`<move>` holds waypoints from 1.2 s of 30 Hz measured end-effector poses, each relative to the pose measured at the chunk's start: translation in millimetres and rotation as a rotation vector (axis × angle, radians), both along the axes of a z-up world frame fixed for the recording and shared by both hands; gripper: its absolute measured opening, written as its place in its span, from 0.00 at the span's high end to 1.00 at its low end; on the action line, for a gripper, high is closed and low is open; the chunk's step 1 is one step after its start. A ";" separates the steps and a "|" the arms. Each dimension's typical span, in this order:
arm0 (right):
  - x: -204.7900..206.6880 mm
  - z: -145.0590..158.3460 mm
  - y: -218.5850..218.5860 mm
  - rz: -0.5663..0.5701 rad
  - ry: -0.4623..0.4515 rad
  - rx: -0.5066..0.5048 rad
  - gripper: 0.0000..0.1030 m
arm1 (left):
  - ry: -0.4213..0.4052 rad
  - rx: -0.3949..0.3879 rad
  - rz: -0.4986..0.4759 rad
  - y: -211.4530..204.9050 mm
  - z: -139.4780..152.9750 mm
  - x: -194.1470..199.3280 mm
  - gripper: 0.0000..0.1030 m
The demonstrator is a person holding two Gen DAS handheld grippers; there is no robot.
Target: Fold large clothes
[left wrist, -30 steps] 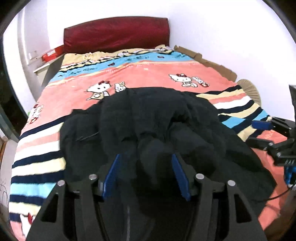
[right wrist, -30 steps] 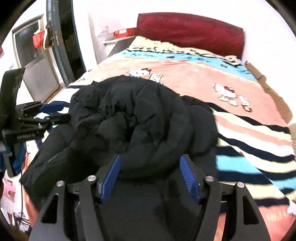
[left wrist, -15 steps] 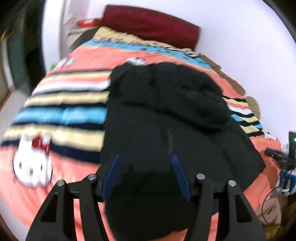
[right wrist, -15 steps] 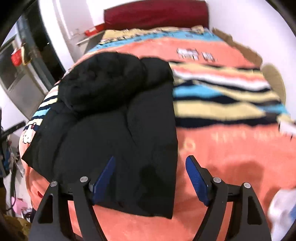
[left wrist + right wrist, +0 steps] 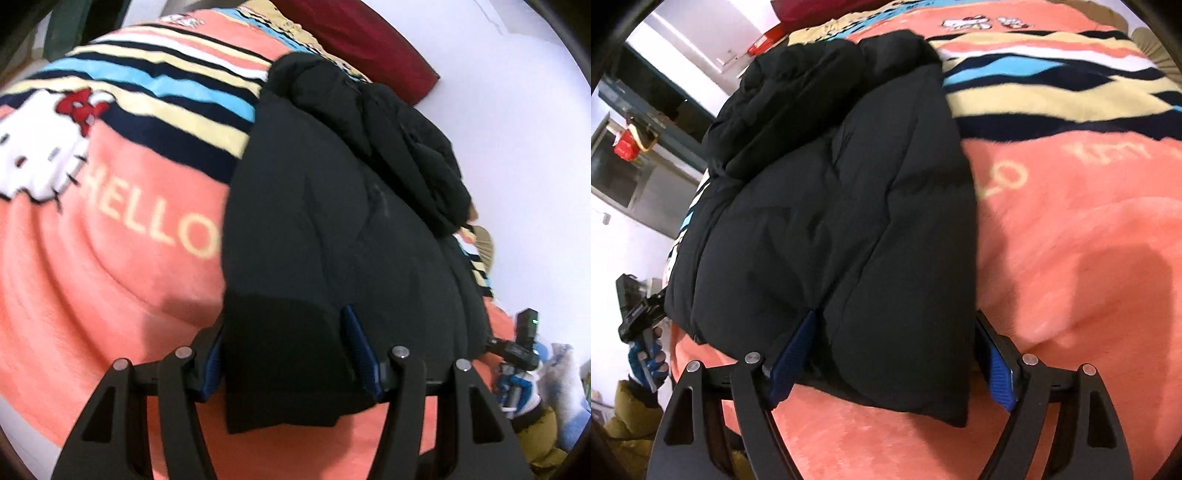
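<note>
Black padded jacket (image 5: pixel 332 229) lying folded on the pink striped blanket (image 5: pixel 110 277), hem corners toward both cameras. Left gripper (image 5: pixel 290 363): fingers spread wide astride one hem corner; whether the pads press it cannot be told. Right gripper (image 5: pixel 892 363): jaws opening, the other corner between them, pads (image 5: pixel 997 373) clear.

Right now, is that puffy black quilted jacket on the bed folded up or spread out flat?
Partly folded. The puffy black quilted jacket has its far part bunched in a heap on top, while its near part lies flat on the pink striped blanket.
</note>
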State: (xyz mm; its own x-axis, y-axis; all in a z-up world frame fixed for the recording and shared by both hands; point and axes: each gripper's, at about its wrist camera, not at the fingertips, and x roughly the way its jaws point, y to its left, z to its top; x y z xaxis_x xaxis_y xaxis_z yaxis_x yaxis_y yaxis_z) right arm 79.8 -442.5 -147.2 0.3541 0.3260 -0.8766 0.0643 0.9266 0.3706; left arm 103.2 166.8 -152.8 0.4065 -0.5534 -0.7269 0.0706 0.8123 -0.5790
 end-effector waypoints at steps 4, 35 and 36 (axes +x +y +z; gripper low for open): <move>-2.2 -5.2 3.0 0.008 0.009 0.082 0.40 | 0.011 -0.044 -0.021 -2.8 -3.1 -1.2 0.44; -8.8 -17.7 -4.6 -0.011 0.041 0.247 0.48 | 0.028 -0.286 0.025 1.0 -13.4 -4.5 0.56; -8.7 -17.6 -3.8 -0.008 0.042 0.248 0.48 | 0.022 -0.274 0.027 0.1 -10.9 -4.2 0.59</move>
